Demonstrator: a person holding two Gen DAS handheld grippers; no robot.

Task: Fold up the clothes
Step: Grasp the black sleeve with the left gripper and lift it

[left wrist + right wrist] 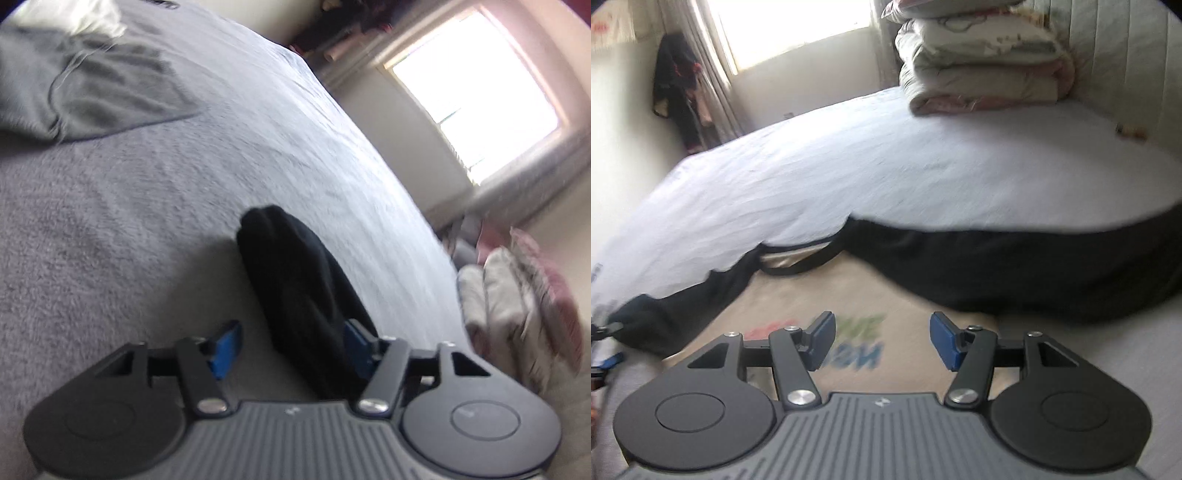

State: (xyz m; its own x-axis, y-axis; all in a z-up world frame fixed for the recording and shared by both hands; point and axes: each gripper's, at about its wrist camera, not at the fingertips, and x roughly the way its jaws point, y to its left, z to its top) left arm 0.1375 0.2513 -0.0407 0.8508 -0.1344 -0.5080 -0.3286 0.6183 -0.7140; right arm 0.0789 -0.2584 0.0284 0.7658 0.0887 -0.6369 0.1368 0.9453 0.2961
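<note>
I have the left gripper (291,350) down low over the grey blanket (122,229), and a bunched end of the black garment (295,288) runs up between its jaws. The cloth lies against the right-hand blue pad (356,347), while a gap shows between it and the left-hand one, so I cannot tell whether this is a true pinch or the fabric is only lying in the mouth. My right gripper (882,341) stands released, nothing between its pads, hovering over the beige printed cloth (849,295) in the near middle. From that view the black garment (1015,266) stretches as a long dark band across the bed (886,173), its long axis running left to right: thin and tapering at the near left, broad and heaped at the right. The other gripper's tip shows blurred at the far left edge, near that thin end. So the left hand owns the left end, and the wide right part lies just beyond and to the right of my free gripper, making the right hand the nearer one for it. I judge the next grab belongs there, to draw the garment taut along its length. A folded quilt stack (982,70) sits far right, well apart.
</note>
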